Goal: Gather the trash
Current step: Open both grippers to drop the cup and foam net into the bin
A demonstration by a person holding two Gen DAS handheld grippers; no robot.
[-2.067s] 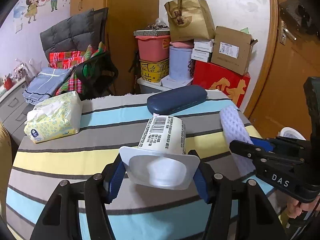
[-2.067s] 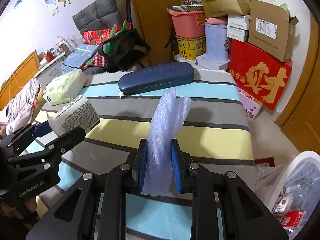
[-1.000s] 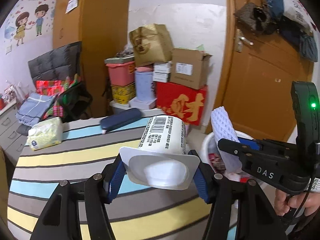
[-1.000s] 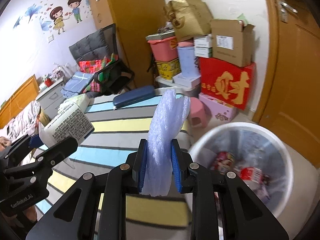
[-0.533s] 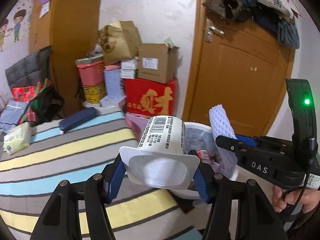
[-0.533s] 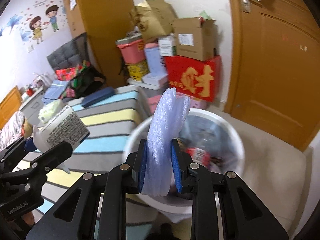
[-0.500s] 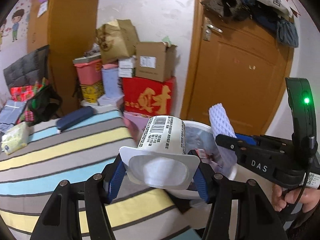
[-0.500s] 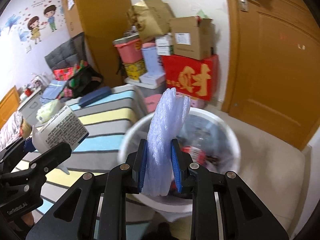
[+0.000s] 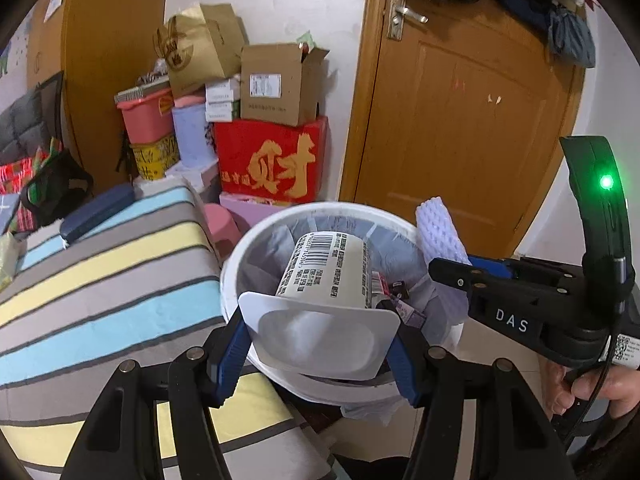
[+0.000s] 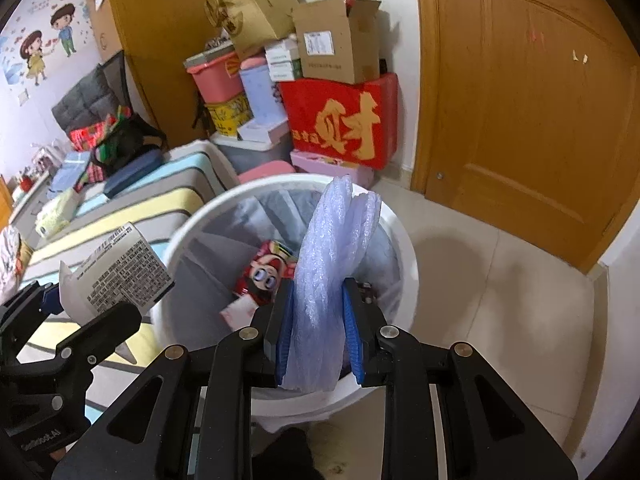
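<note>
**Ana:** Trash first: where does each piece sit, and why is it held like that?

**Ben:** The yogurt cup (image 9: pixel 326 276) lies on its side in the left gripper (image 9: pixel 320 344), its wide flanged rim toward the camera and its barcoded body pointing out over the white bin (image 9: pixel 240 256). The blue pads (image 9: pixel 232 354) press the rim from both sides, likely because the flange gives flat edges to clamp, whereas the round body could slip.

**Ana:** And the other hand?

**Ben:** The right gripper (image 10: pixel 318 336) pinches a folded sheet of bubble wrap (image 10: pixel 332 256) between narrowly set jaws. The wrap stands upright out of the pads, squeezed near its lower end, its loose top over the bin's mouth. Soft stuff like that needs a tight nip or it slides out.

**Ana:** Why both over the bin together?

**Ben:** It looks like one trip for two pieces. The bin stands on the floor just right of the striped bed cover (image 9: pixel 100 280), lined with a bag and already holding wrappers (image 10: pixel 260 276). Both claws tilt downward, so a release would probably drop the things inside.

**Ana:** Any risk?

**Ben:** The cup hangs nearer the bin's near left rim than its middle, so it could clip the edge.
</note>
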